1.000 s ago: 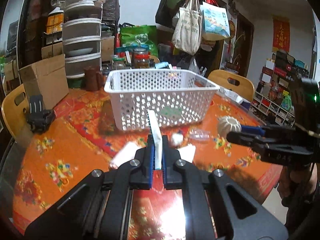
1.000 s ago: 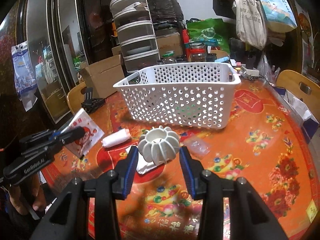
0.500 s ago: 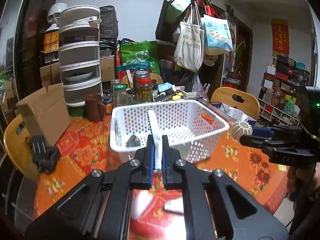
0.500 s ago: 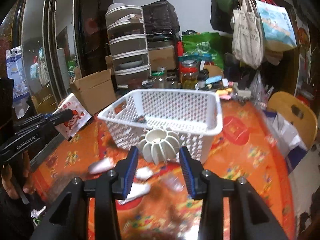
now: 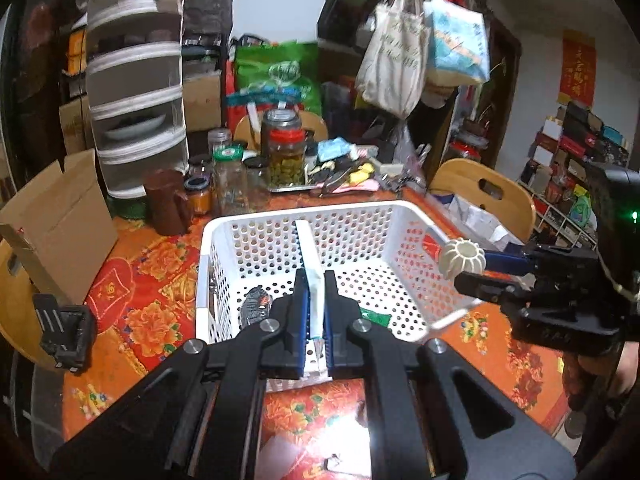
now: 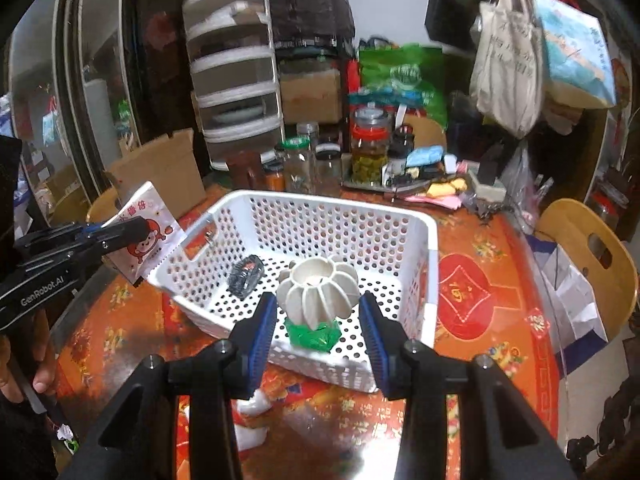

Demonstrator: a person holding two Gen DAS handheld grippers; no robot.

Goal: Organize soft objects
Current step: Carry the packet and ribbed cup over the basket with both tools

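Note:
A white perforated basket stands on the red flowered tablecloth. My left gripper is shut on a flat white packet, seen edge-on over the basket's near wall. In the right wrist view that packet shows a cartoon monkey, and the left gripper hangs just left of the basket. My right gripper is shut on a white ribbed pumpkin-shaped piece, held above the basket's near right part. A dark packet and a green packet lie in the basket.
Glass jars and clutter crowd the table behind the basket. A cardboard box and a black clamp sit at the left. Wooden chairs ring the table. Loose white pieces lie on the cloth before the basket.
Both grippers have risen and moved forward with their loads, from in front of the basket to over its near side. The basket's inside has come into view.

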